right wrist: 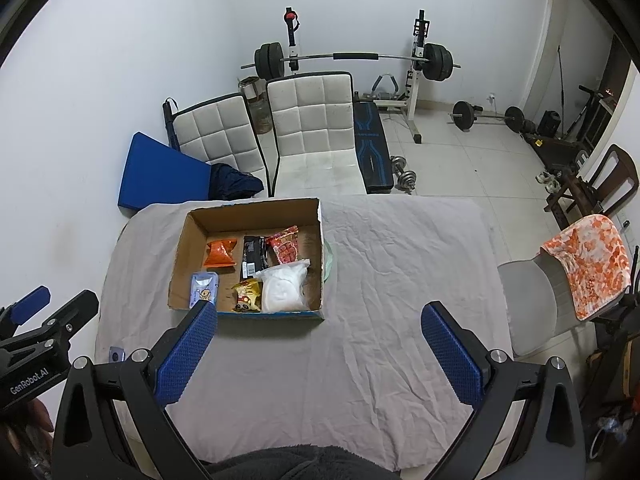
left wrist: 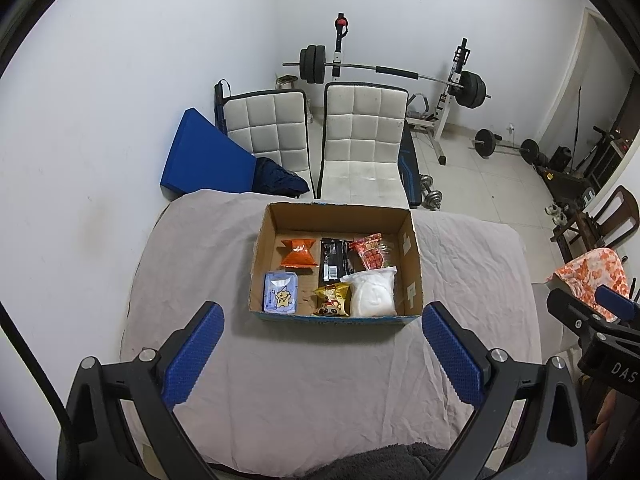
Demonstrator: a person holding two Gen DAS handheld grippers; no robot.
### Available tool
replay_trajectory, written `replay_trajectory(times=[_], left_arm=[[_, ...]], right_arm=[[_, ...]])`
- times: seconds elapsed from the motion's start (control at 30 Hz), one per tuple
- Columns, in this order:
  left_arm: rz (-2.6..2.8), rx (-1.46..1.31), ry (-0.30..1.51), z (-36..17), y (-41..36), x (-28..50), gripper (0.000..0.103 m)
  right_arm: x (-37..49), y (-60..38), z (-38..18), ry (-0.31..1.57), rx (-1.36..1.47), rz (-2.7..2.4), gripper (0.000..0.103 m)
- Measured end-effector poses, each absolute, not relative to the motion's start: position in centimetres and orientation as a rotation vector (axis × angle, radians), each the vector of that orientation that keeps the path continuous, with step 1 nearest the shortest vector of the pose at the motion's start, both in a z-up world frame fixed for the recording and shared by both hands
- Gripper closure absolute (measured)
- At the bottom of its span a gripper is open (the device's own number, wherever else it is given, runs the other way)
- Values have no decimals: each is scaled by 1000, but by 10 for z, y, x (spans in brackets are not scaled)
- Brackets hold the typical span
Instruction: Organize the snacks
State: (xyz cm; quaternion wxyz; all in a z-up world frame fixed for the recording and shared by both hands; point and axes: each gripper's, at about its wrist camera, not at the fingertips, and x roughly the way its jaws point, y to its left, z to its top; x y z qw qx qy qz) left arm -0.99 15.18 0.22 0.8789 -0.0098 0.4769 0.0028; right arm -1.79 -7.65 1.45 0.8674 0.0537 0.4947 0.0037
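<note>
On the grey wrinkled tablecloth (left wrist: 320, 380), the open brown cardboard box (left wrist: 412, 276) sits just ahead of the left gripper (left wrist: 322, 354), jaws spread wide, nothing held. Right gripper (right wrist: 318, 354) also released, box ahead-left w/ orange, black, red, white, yellow & pale-blue snack packets (right wrist: 205, 289) inside. Bare cloth right of box.

A home room used as a gym (barbell rack (left wrist: 384, 70), dumbbells (left wrist: 432, 196), tiled floor (left wrist: 488, 176)).
</note>
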Motion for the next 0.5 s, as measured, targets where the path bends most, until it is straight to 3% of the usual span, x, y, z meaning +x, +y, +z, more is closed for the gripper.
replay_trajectory(times=[0.5], left_arm=[[-3, -12, 995, 2, 150, -13, 1]], right_arm=[[-20, -75, 13, 1041, 116, -2, 0]])
